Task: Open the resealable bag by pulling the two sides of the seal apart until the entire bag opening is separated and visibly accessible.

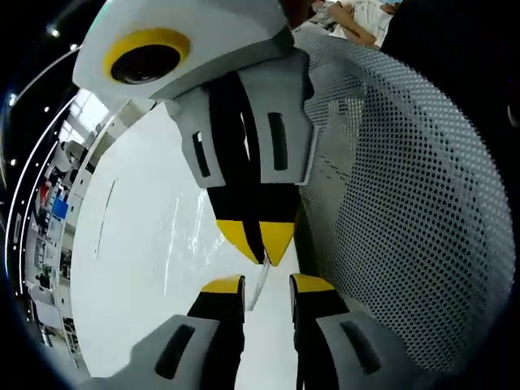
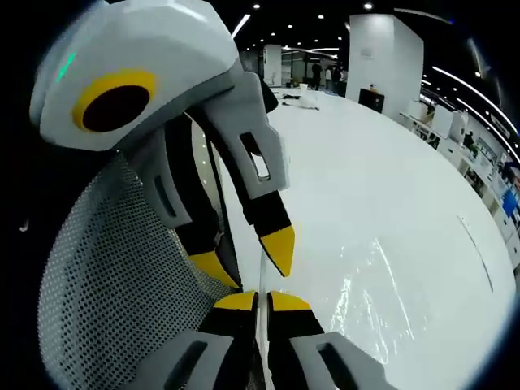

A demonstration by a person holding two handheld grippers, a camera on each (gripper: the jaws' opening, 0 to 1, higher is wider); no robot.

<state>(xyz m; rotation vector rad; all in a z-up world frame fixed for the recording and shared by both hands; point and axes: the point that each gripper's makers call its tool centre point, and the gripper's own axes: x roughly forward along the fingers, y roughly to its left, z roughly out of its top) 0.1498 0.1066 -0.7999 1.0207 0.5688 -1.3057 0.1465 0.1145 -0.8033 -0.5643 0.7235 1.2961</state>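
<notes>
In the left gripper view, the left gripper (image 1: 266,280) has its jaws apart around the clear bag (image 1: 175,236) edge on the white table (image 1: 122,325); close before pulling. In the right gripper view, the right gripper (image 2: 262,299) pinches that edge (pull apart evenly, away from the mesh chair (image 2: 106,276)).

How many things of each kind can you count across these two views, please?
Grippers: 2, the left gripper and the right gripper
Clear bag: 1
White table: 1
Grey perforated panel: 1
Total: 5
</notes>
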